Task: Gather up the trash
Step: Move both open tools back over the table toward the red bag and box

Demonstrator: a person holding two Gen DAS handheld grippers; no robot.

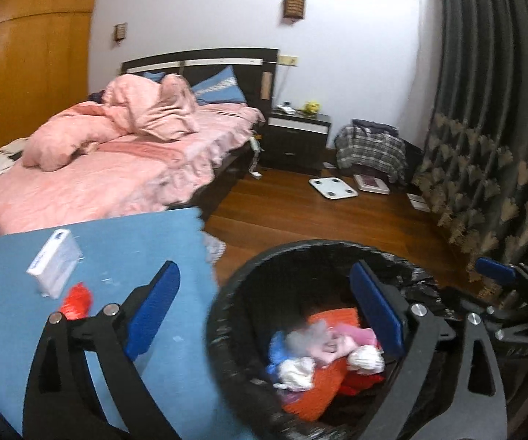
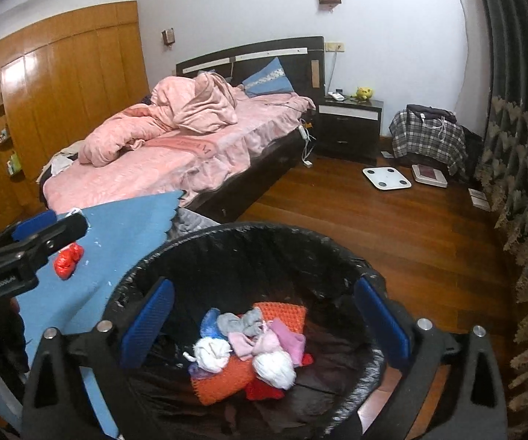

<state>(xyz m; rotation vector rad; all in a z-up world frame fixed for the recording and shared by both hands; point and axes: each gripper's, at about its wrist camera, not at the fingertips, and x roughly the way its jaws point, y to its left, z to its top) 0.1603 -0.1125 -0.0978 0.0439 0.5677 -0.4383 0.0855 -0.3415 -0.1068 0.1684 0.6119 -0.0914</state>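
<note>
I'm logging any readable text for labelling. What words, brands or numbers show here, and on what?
Pink bedspread: large letters woven in, only "M" reads clearly; the rest are foreshortened.
Left gripper body: white lettering, upside down and too small to read.
White box on the blue cloth: blue printing, blurred.
Papers on the floor by the curtain: too small.

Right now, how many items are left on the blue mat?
2: a red crumpled wrapper near the mat's middle, and a white box just behind it, toward the bed. Gripper fingers cover part of the mat, so more may be hidden.
</note>
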